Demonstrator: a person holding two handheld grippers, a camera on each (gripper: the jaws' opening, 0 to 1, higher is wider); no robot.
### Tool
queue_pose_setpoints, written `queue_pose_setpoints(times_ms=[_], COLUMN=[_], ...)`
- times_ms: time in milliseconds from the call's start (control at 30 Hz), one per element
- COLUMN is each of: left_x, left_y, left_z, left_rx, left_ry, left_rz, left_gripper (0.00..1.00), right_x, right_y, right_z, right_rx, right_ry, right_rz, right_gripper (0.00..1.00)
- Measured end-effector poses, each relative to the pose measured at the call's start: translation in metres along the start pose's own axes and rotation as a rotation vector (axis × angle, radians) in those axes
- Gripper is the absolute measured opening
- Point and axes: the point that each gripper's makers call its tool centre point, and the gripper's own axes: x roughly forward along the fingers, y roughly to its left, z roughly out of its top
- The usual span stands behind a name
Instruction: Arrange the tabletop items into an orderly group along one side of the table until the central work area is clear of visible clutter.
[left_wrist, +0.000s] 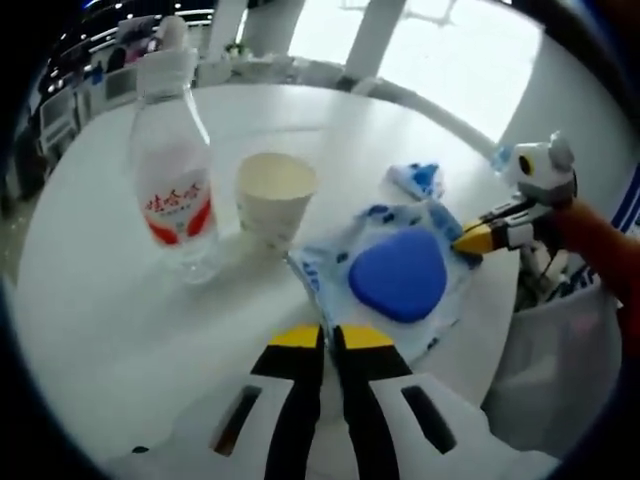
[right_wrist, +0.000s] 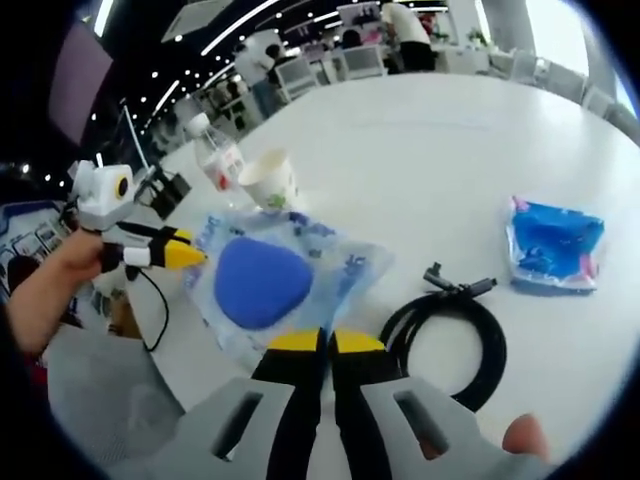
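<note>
The blue pad in its clear wrapper lies on the white worktop, just beside the paper cup and near the water bottle. The left gripper is seen with jaws closed on nothing, just short of the wrapper; the right gripper likewise, at the opposite edge. The packet is judged light, soft and slippery, so a flat wrapper corner should be pinched. A black cable and a blue packet lie apart.
</note>
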Motion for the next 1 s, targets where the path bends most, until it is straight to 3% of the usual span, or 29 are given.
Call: queue_pose_setpoints(times_ms=[1000], left_x=[0.031], left_y=[-0.033], left_z=[0.042], left_rx=[0.059], left_ry=[-0.005], left_rz=[-0.009], left_gripper=[0.02], right_x=[-0.029], right_y=[-0.051], right_z=[0.019], right_rx=[0.02], right_ry=[-0.053], right_rz=[-0.048], right_gripper=[0.03])
